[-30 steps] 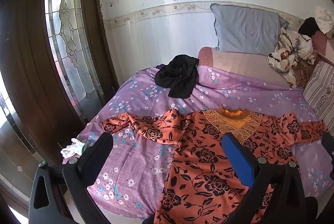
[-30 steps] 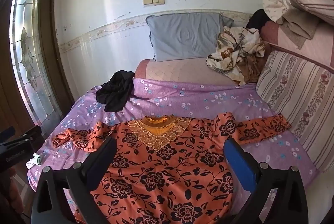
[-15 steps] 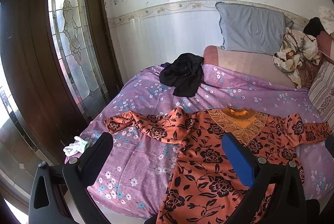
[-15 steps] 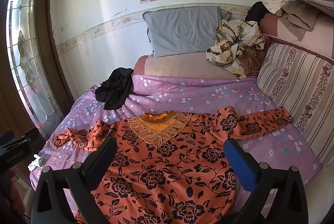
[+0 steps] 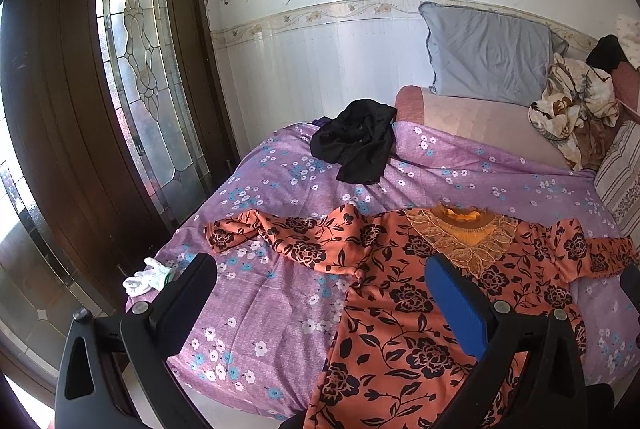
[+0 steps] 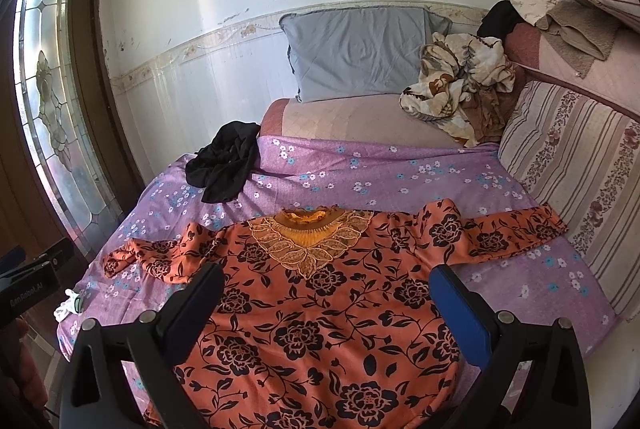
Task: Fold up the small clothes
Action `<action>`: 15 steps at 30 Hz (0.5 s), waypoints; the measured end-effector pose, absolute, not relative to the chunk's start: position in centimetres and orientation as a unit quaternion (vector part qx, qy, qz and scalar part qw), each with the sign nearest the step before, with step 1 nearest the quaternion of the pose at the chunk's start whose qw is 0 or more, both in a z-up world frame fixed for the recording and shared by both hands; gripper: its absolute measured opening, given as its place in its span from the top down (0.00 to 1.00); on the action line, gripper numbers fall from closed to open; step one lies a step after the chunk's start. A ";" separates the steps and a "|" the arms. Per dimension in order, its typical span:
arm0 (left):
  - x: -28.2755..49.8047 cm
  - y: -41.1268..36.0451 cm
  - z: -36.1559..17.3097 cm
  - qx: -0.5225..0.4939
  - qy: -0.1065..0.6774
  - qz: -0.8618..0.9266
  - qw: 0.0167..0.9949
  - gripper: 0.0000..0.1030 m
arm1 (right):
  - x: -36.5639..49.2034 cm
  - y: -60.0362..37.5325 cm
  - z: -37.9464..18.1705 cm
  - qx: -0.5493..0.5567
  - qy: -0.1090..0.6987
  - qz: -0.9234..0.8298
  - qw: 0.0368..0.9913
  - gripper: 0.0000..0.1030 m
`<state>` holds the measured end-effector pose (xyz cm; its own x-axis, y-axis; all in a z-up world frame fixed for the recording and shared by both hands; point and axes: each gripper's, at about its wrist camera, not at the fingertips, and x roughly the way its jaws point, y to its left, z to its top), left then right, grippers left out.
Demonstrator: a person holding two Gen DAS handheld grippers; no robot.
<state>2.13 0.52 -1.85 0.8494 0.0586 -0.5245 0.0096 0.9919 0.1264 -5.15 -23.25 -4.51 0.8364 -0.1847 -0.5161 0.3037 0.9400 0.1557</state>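
An orange top with black flowers (image 5: 404, 293) (image 6: 320, 313) lies spread flat, front up, on the purple flowered bedsheet (image 5: 280, 197) (image 6: 400, 177), both sleeves out to the sides. Its gold embroidered collar (image 6: 312, 233) points toward the wall. My left gripper (image 5: 320, 293) hangs open above the shirt's left sleeve and side, nothing between its fingers. My right gripper (image 6: 326, 301) is open too, held above the middle of the shirt, empty. A crumpled black garment (image 5: 356, 145) (image 6: 224, 161) lies at the far left of the bed.
A grey pillow (image 6: 360, 49) leans on the wall. A heap of patterned cloth (image 6: 460, 85) and striped cushions (image 6: 576, 165) line the right side. A glazed wooden door (image 5: 136, 69) stands left of the bed; a white glove (image 5: 146, 279) lies at the bed's left corner.
Both grippers have drawn back and up a little, so the shirt sits lower and farther in both views. The shirt has not moved, and both grippers stay open.
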 end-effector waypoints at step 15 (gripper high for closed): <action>2.3 0.5 -1.9 0.063 0.275 0.014 0.959 0.00 | -4.6 -23.6 -4.8 0.123 0.263 -0.129 0.948 0.00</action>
